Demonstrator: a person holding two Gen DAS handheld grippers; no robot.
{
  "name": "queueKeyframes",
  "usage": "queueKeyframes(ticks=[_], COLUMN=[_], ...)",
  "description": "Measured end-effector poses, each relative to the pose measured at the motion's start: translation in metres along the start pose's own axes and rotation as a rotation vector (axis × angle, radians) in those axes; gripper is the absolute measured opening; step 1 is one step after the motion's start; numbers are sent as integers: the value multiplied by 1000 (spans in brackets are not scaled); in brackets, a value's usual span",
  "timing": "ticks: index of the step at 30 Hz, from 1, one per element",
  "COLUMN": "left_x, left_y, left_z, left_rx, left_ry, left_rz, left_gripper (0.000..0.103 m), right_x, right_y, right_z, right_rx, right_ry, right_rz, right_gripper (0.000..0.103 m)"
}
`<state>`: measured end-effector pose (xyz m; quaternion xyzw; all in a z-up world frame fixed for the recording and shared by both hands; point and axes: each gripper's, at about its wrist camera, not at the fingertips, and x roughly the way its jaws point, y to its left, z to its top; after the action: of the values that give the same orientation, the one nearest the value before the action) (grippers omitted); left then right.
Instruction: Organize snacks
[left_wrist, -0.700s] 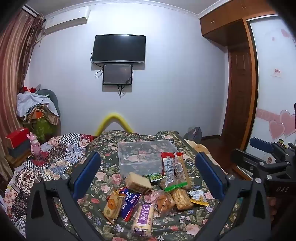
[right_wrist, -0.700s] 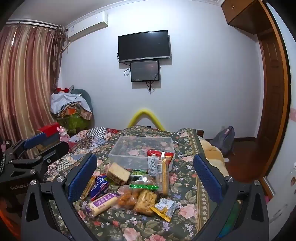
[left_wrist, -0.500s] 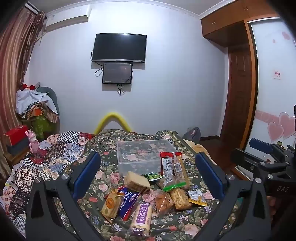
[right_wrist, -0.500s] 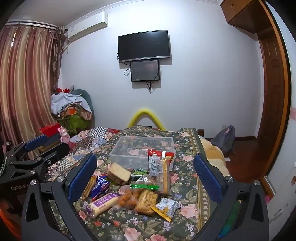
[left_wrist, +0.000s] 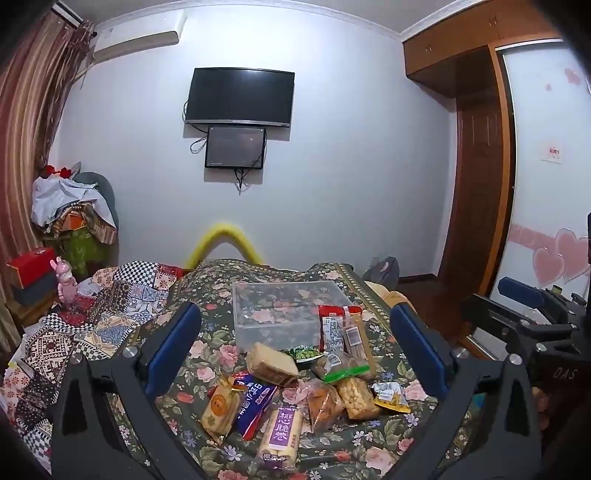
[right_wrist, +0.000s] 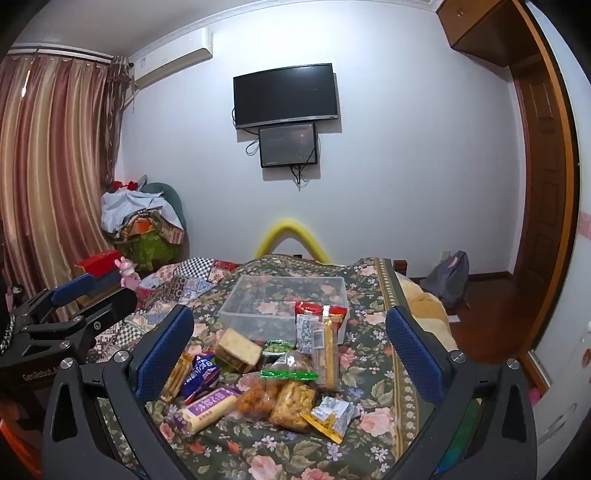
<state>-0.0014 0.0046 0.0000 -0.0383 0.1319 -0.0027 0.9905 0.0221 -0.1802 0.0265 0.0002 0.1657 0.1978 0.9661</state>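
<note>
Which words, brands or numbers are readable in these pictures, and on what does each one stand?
"想脆卷": purple label of the cracker roll.
"DAS": body of the right gripper.
"GenRobot": body of the left gripper, end cut off.
Blue snack bag: white characters, blurred.
Wall sign and the other packets: too small.

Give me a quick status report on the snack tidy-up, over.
Left claw open, empty; right claw open, empty. Clear plastic bin empty on floral bedspread; pile of wrapped snacks loose in front. Nothing blocking the bin.

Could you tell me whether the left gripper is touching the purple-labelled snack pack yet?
Apart: in the left wrist view the left gripper has open jaws above the purple-labelled snack pack.
</note>
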Motion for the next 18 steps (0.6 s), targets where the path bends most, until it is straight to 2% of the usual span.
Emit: queueKeyframes(ticks=[18], left_x=[-4], left_y=[-2], left_z=[2], left_rx=[9], left_ry=[-16], left_rz=[10], left_gripper=[103], right_x=[-5], right_y=[-1], right_z=[1], right_rx=[2], right_ry=[-33], right_rz=[-6], right_gripper=[103])
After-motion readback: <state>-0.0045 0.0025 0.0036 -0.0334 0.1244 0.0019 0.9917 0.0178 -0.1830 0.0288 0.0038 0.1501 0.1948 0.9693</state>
